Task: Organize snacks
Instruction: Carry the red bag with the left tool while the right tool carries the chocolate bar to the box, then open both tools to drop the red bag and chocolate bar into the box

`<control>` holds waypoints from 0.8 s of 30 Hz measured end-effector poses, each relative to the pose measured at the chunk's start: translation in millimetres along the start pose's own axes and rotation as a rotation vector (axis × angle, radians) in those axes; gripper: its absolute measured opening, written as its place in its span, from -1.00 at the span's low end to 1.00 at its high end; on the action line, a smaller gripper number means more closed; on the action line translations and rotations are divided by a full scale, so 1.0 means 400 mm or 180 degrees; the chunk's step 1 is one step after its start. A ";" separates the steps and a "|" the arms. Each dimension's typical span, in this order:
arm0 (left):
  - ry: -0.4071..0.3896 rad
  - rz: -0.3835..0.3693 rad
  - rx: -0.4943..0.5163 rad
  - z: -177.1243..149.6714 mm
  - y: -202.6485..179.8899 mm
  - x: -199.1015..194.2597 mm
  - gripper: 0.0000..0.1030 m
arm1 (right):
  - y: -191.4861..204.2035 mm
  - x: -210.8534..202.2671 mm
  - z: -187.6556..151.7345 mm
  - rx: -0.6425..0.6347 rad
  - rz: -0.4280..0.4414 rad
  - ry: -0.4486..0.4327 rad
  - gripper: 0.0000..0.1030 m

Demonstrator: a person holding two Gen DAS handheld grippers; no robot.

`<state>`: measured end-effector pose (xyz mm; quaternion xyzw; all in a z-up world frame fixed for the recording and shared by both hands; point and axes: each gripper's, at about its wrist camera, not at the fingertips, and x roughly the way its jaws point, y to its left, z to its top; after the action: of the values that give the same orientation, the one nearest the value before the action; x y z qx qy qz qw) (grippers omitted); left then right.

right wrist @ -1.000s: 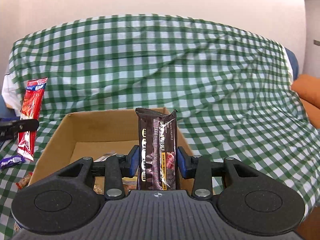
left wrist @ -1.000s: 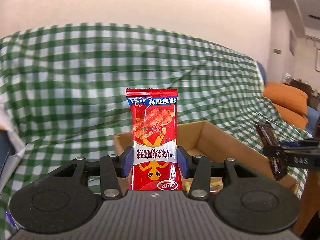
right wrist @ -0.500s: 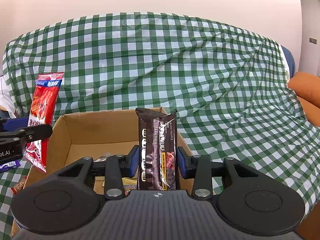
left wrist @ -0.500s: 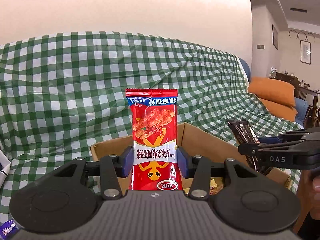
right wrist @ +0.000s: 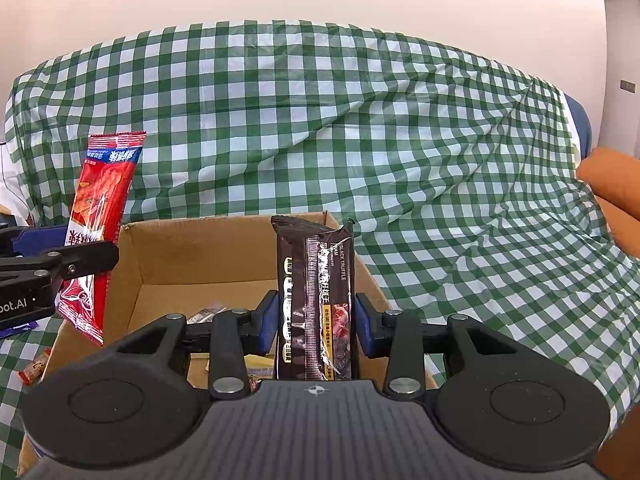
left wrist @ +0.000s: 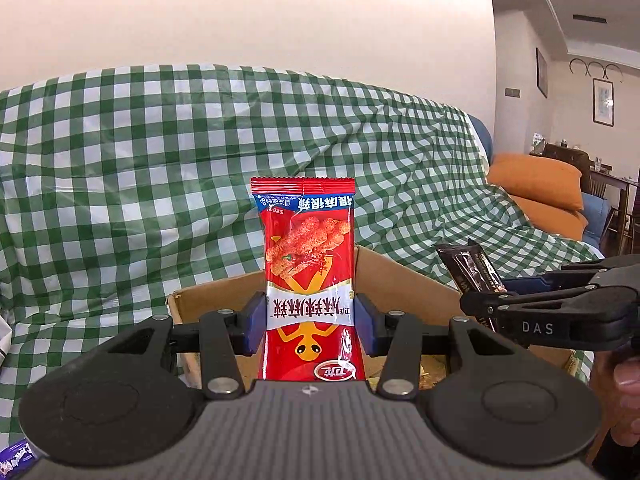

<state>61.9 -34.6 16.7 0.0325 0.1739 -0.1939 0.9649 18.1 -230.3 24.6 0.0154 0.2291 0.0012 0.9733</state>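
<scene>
In my left gripper [left wrist: 310,316] I hold a red pack [left wrist: 307,264] upright, the blue pads pressed against its sides about midway up. My right gripper [right wrist: 316,316] is clamped the same way on a dark bar [right wrist: 316,300], also standing on end. Both hang over the near part of the open box [right wrist: 200,248], which sits on the green checked cloth [right wrist: 360,120]; neither snack is inside it yet. A few wrappers already lie on the box floor, though my grippers hide most of them, so I judge that some sorting is done. At least two small snacks are out on the cloth to the left of the box: a purple one [right wrist: 18,327] and a reddish one [right wrist: 36,366]. So these two drops are left, then those strays, and perhaps more beyond my view.
</scene>
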 end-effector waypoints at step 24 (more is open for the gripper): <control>-0.0045 -0.0084 0.0030 0.001 0.000 -0.003 -0.01 | 0.007 -0.005 0.010 -0.0040 -0.0009 -0.0015 -0.21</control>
<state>61.1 -34.1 17.5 0.0334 0.1667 -0.2077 0.9633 18.0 -227.5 29.2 0.0090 0.2268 0.0012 0.9739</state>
